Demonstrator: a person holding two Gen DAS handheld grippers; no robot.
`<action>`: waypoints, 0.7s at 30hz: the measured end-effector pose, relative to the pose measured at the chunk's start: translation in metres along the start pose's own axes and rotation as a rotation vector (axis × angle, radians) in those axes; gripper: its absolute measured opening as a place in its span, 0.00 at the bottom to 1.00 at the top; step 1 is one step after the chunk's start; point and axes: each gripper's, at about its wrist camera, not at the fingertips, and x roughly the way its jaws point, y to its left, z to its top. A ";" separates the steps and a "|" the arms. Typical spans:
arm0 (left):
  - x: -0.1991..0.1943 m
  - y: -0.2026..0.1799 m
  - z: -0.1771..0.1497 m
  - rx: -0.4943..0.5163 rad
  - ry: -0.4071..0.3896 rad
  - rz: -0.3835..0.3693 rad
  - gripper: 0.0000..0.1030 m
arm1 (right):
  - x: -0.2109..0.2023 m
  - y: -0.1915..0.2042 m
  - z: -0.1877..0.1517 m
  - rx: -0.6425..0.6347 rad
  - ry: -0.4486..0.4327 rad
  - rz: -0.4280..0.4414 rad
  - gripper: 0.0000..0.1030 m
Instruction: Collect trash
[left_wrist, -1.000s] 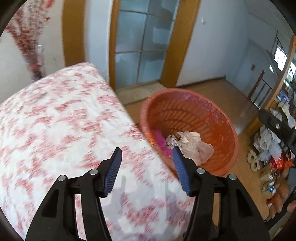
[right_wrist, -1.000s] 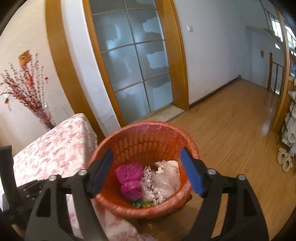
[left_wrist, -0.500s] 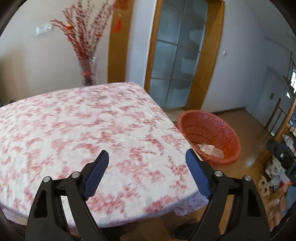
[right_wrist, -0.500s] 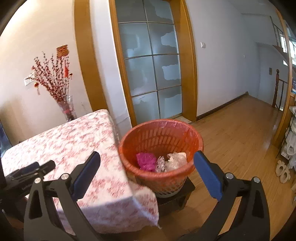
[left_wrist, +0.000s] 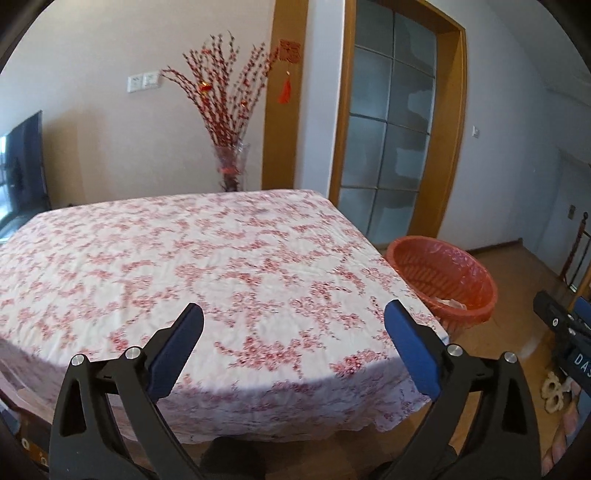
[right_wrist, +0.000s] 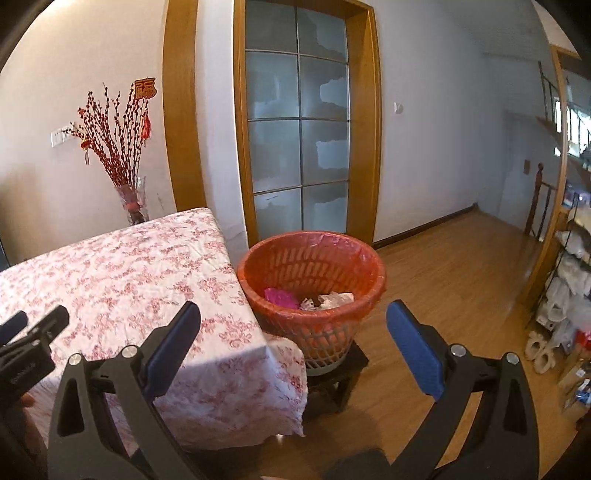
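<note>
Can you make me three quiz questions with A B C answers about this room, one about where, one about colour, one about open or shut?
1. Where is the basket? A under the table B beside the table on a small stand C by the stairs
2. What colour is the crumpled bag in the basket? A pink B blue C green
3. How are the right gripper jaws? A shut B wide open C holding a bag

Answers: 1 B, it stands at the table's corner; 2 A, bright pink shows inside; 3 B, nothing sits between the pads.
</note>
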 end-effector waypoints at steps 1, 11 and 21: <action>-0.004 0.000 -0.001 0.002 -0.010 0.009 0.95 | -0.002 0.001 -0.001 -0.002 -0.003 -0.003 0.96; -0.031 0.001 -0.013 0.014 -0.075 0.046 0.97 | -0.027 0.012 -0.015 -0.023 -0.053 -0.005 0.96; -0.032 0.005 -0.023 0.006 -0.059 0.055 0.97 | -0.033 0.015 -0.026 -0.018 -0.050 -0.017 0.96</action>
